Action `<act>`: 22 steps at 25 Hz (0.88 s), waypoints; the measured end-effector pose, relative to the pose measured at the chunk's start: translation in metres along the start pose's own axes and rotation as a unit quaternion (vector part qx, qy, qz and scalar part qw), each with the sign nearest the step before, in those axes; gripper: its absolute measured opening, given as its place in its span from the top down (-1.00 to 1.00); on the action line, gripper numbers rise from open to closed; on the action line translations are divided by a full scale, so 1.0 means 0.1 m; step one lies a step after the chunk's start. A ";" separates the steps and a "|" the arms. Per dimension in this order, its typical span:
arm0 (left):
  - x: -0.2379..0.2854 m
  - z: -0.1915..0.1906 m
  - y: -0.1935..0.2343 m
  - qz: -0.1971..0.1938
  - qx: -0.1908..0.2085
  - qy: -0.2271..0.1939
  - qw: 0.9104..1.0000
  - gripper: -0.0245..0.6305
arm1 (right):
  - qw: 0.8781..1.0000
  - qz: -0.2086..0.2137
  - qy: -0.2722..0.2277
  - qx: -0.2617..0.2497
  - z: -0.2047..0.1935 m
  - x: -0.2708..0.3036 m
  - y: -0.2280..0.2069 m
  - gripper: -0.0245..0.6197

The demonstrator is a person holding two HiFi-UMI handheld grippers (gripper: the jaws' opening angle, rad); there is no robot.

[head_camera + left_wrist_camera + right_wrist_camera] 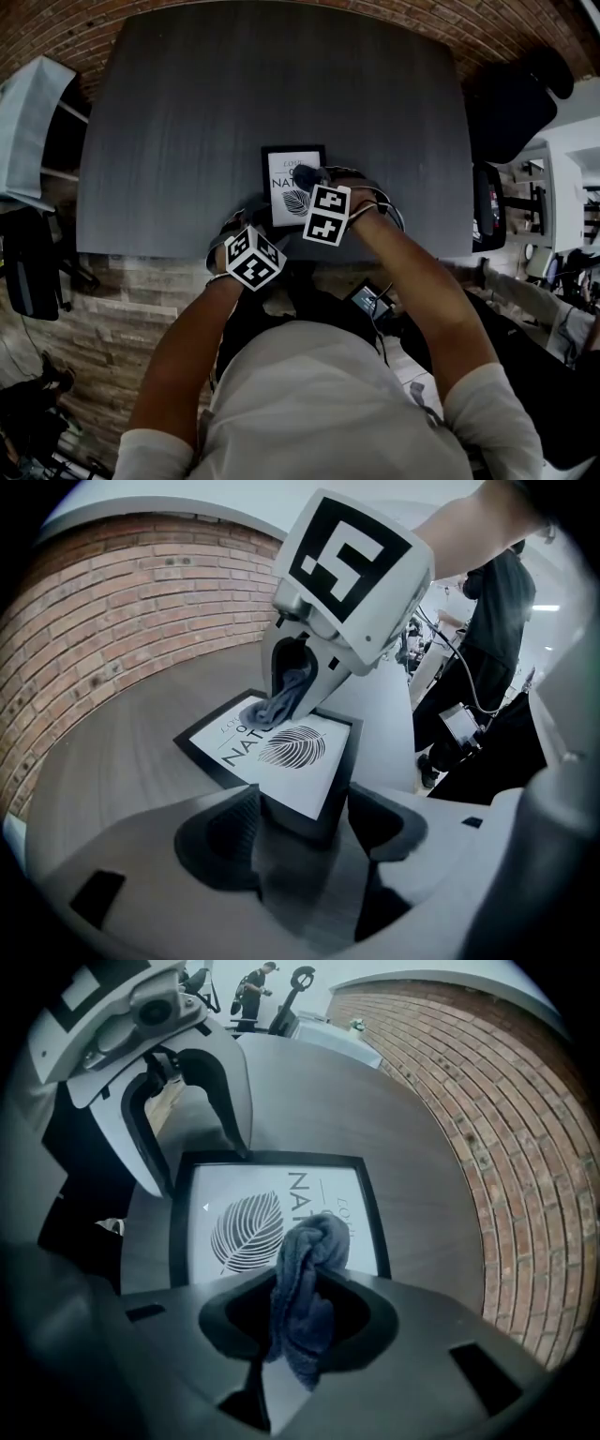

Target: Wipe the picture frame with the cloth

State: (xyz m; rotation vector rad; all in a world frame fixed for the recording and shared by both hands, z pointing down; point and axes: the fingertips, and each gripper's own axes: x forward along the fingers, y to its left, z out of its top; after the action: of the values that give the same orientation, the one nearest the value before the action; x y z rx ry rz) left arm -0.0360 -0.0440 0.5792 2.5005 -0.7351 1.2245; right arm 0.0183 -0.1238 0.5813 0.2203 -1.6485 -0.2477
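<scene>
We work at one dark grey table (187,112) before a brick wall (112,602), over a floor (131,309) of pale stone tiles; on the table lies one picture frame (281,183), flat, close to the near edge; two tools, one cloth; our left tool (302,808) clamps the frame's near corner between its jaws; our right tool (302,1302), jaws partly closed, grips the blue-grey cloth (305,1260), whose bunched end touches the frame's white face

cloth (305,1288) fuzzy blue terry — picture frame (272,1194) matt black, smooth print; surface (234,94) matt dark woodgrain — brick wall (487,1119) rough.
</scene>
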 end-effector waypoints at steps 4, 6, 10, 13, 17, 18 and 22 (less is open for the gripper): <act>0.00 0.00 0.00 0.001 -0.002 -0.001 1.000 0.02 | 1.000 0.003 -0.004 -0.002 0.00 -0.04 0.14 0.60; 0.01 0.00 0.01 0.001 -0.003 -0.002 1.000 0.02 | 1.000 0.006 -0.004 -0.006 0.00 -0.05 0.21 0.60; 0.01 0.00 0.00 0.001 -0.006 -0.004 1.000 0.02 | 1.000 0.016 -0.002 -0.010 -0.01 -0.08 0.34 0.60; 0.02 0.00 -0.01 0.000 -0.005 -0.003 1.000 0.02 | 1.000 0.024 -0.003 -0.011 -0.02 -0.11 0.43 0.60; 0.01 0.00 -0.01 -0.002 -0.003 -0.002 1.000 0.02 | 0.999 0.035 -0.005 -0.009 -0.02 -0.16 0.55 0.60; 0.01 0.00 0.00 -0.002 -0.003 -0.002 1.000 0.02 | 0.999 0.039 -0.007 -0.008 -0.02 -0.17 0.58 0.60; 0.01 -0.02 0.00 -0.005 0.004 0.001 1.000 0.02 | 0.998 0.053 -0.019 0.011 -0.02 -0.23 0.69 0.60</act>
State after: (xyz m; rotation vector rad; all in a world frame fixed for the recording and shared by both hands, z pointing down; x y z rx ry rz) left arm -0.0366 -0.0432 0.5809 2.5059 -0.7184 1.2294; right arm 0.0230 -0.0514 0.5797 0.1444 -1.6957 -0.1544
